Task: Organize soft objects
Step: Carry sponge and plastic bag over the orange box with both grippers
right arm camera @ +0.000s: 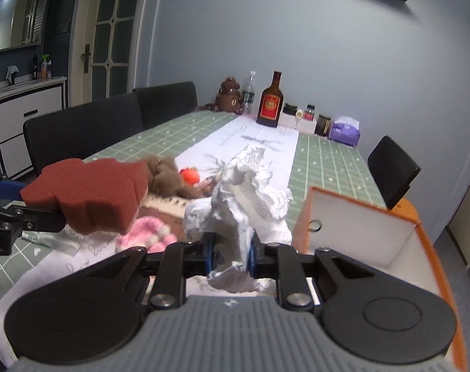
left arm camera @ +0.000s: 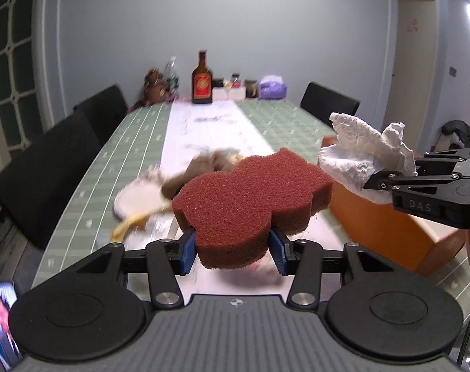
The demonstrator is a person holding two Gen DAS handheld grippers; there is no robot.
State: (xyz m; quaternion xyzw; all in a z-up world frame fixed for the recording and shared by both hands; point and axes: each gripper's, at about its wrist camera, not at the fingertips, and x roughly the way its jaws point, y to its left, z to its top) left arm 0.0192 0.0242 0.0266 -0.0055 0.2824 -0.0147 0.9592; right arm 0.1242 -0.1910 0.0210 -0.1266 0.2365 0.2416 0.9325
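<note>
**Sponge and paper wad both lifted, box waiting**

The red-brown sponge (left arm camera: 250, 207) hangs clear above the tabletop (left arm camera: 80, 179), pinched at its near end by the jaws of the left gripper (left arm camera: 233, 249), which bite into the foam from both sides. Just to its right, the crumpled white paper wad (right arm camera: 244, 204) is clamped in the jaws of the right gripper (right arm camera: 230, 259), also off the surface and near the orange box (right arm camera: 368, 232) with its white inside, which sits at the right edge of the tabletop.

By the look of it the job is midway: two soft items are in hand but neither is in the box, and what shows of its inside looks bare. A brown plush toy (right arm camera: 170, 176) with an orange bit and a pink knitted piece (right arm camera: 148, 232) lie on the white runner down the middle.

At the far end stand a brown bottle (right arm camera: 269, 102) with a red label, too blurred to read, a bear-shaped jar (right arm camera: 230, 96) and a purple tissue pack (right arm camera: 345, 131). The right gripper's side reads "DAS" in the left wrist view.
</note>
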